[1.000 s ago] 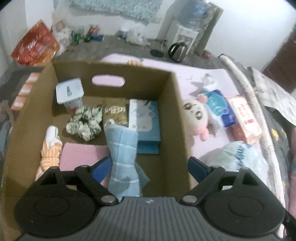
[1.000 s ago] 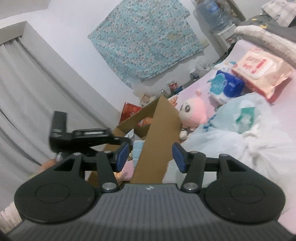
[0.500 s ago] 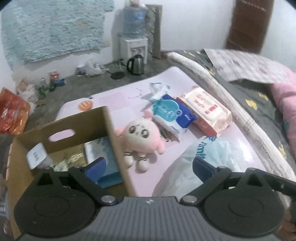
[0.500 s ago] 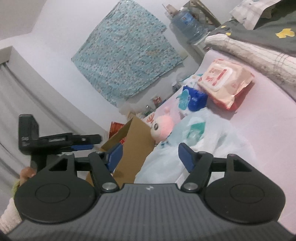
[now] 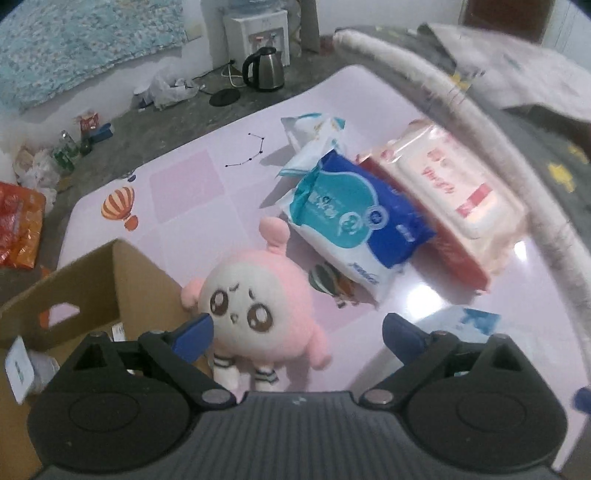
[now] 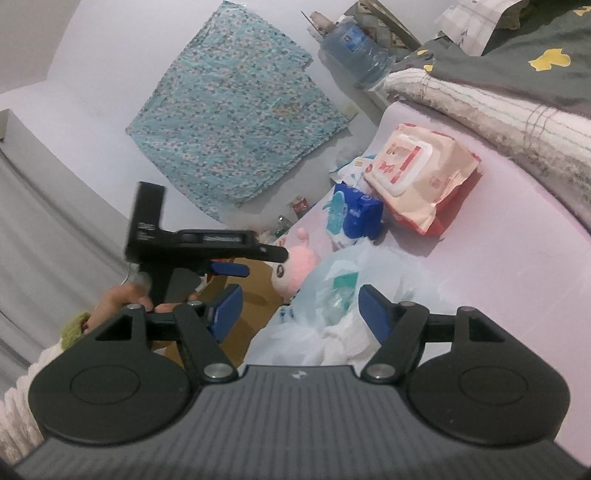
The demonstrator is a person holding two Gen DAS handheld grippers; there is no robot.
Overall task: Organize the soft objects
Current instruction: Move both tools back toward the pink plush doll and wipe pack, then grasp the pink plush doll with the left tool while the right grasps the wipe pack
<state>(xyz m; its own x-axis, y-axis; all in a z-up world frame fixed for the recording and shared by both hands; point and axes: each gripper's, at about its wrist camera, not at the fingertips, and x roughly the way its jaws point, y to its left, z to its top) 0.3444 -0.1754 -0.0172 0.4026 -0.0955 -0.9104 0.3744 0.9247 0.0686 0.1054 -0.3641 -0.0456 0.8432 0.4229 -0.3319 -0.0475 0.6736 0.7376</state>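
Observation:
A pink and white plush doll (image 5: 255,314) lies on the pink mat beside the cardboard box (image 5: 110,291). My left gripper (image 5: 297,334) is open, just above the doll, its left fingertip at the doll's face. Beyond lie a blue and white tissue pack (image 5: 351,225), a pink wet-wipes pack (image 5: 461,199) and a small white pack (image 5: 314,129). My right gripper (image 6: 301,310) is open and empty over a clear plastic bag (image 6: 332,295). The right wrist view also shows the doll (image 6: 295,266), the blue pack (image 6: 351,218), the wipes pack (image 6: 413,177) and the left gripper (image 6: 207,251).
A rolled striped blanket (image 5: 480,122) and dark bedding (image 6: 517,55) border the mat on the right. A kettle (image 5: 264,70), water dispenser (image 5: 255,26) and bottles (image 5: 66,151) stand on the floor beyond. The box holds a white tub (image 5: 18,365).
My left gripper swung from over the box interior to the right and now hangs close over the plush doll. My right gripper has tilted and shifted over the plastic bag.

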